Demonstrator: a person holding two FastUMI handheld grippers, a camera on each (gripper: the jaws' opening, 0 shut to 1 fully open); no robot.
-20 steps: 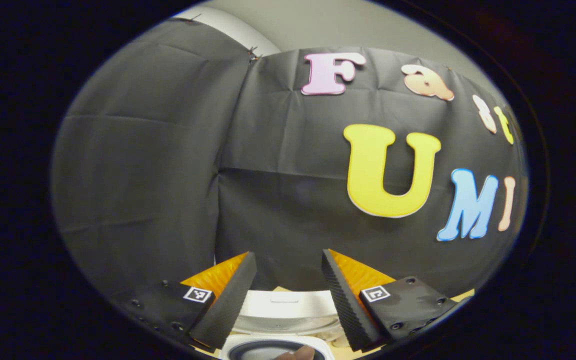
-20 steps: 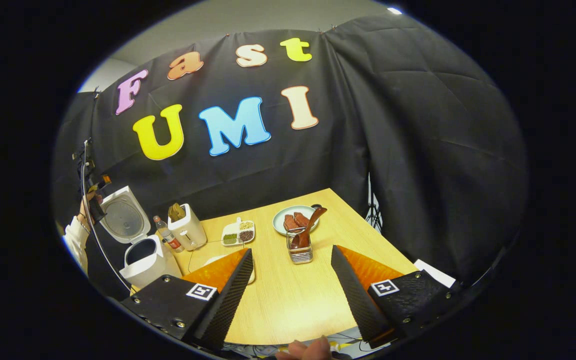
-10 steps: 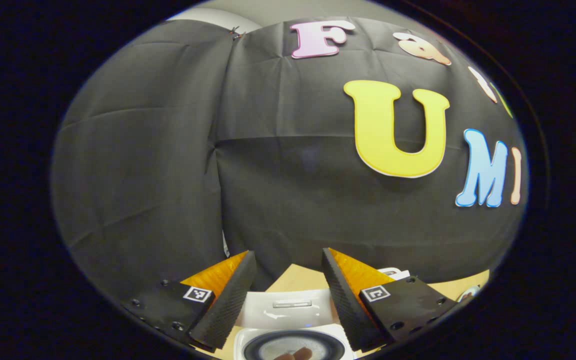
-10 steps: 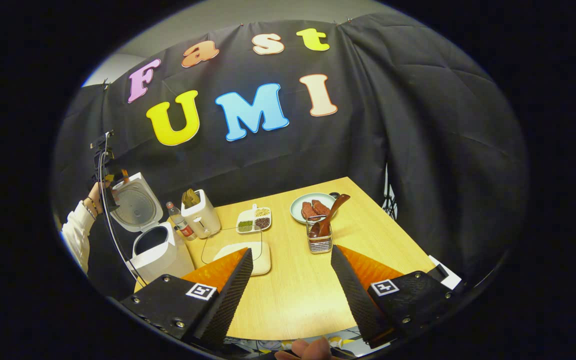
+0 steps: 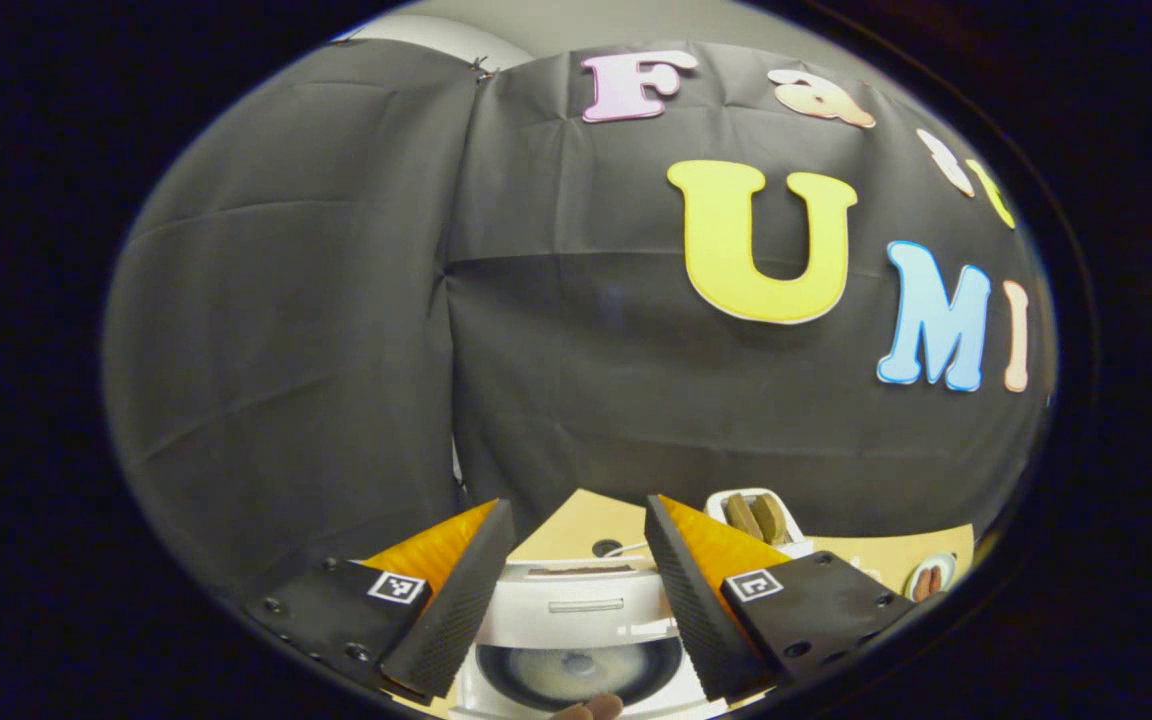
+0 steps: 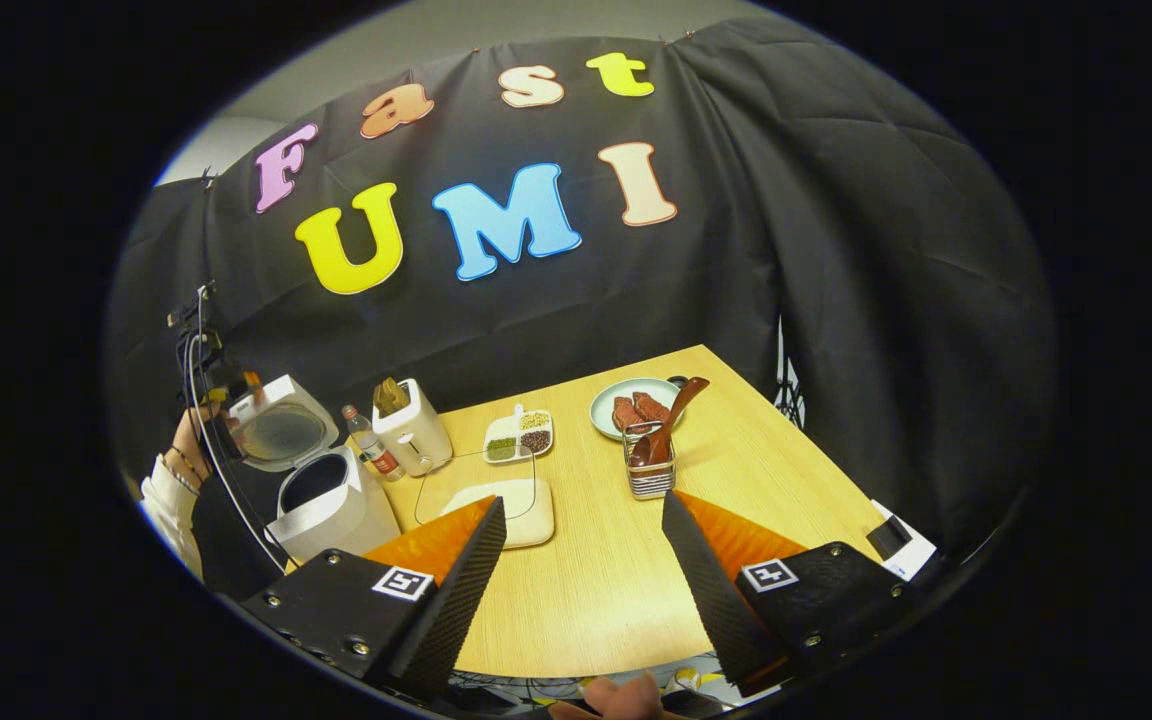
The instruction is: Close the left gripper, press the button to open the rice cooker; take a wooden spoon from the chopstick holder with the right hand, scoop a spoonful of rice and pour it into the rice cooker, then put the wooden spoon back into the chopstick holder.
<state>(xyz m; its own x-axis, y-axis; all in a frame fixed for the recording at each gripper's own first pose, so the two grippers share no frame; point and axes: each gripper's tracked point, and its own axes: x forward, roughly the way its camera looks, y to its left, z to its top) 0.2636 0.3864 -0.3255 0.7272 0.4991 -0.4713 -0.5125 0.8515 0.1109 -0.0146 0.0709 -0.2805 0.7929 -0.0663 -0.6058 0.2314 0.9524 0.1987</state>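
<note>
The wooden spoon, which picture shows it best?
The right gripper view. There the spoon stands whole in the metal holder on the table, leaning toward the plate. The left gripper view looks at the rice cooker and the toaster instead.

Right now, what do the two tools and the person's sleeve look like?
Both the left tool and the right tool have wedge-shaped fingers: ribbed black pads, orange outer faces, on black screw-fastened mounts, each carrying a small square black-and-white marker. In the right gripper view, a black cable hangs past a white sleeve.
</note>
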